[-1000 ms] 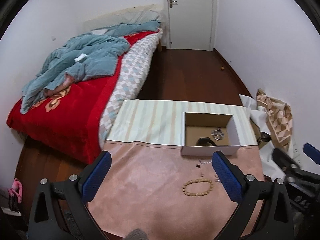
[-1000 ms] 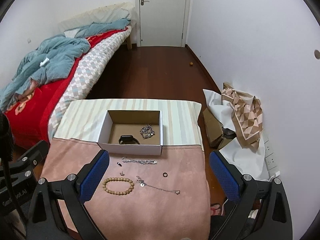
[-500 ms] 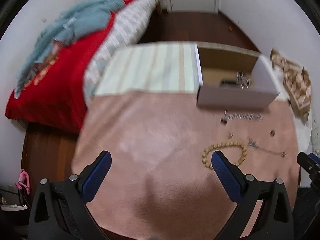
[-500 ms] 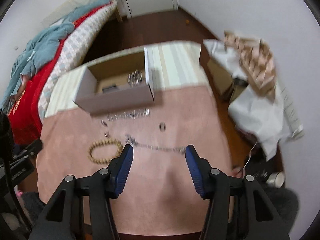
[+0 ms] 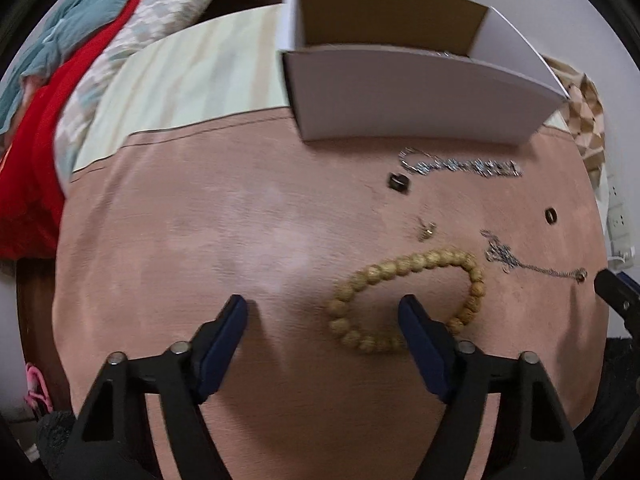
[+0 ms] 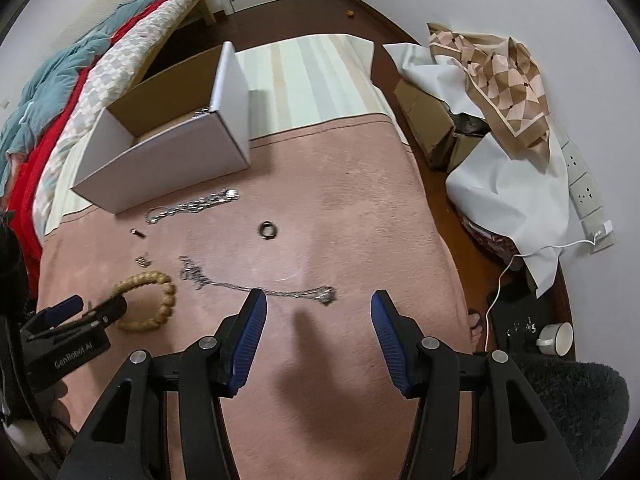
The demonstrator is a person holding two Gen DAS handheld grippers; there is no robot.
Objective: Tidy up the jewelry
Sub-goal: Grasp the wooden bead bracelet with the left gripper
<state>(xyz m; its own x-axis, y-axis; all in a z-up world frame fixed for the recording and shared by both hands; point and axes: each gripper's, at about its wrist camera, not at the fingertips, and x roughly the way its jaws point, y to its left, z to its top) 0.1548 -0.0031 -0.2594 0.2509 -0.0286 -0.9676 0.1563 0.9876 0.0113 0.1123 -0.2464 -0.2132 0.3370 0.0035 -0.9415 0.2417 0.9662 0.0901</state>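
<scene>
A wooden bead bracelet [image 5: 408,296] lies on the pink cloth; it also shows in the right wrist view [image 6: 152,300]. My left gripper [image 5: 322,310] is open, low over the cloth, its right finger inside the bracelet's loop. My right gripper [image 6: 318,300] is open just short of a thin silver necklace [image 6: 256,284] and its pendant. A silver chain bracelet [image 6: 192,208], a dark ring [image 6: 267,230] and small earrings [image 5: 426,232] lie near an open white box [image 5: 400,92] that holds some jewelry.
The pink cloth [image 6: 340,200] and a striped cloth [image 6: 312,80] cover the table. A bed with red and teal bedding [image 5: 52,80] is at the left. Paper, patterned fabric and a cardboard box [image 6: 488,92] lie on the floor at the right, with a wall socket and cable.
Both grippers have dropped down and forward, close to the cloth. The left gripper has narrowed and now reaches the bead bracelet. The right gripper has neared the thin necklace.
</scene>
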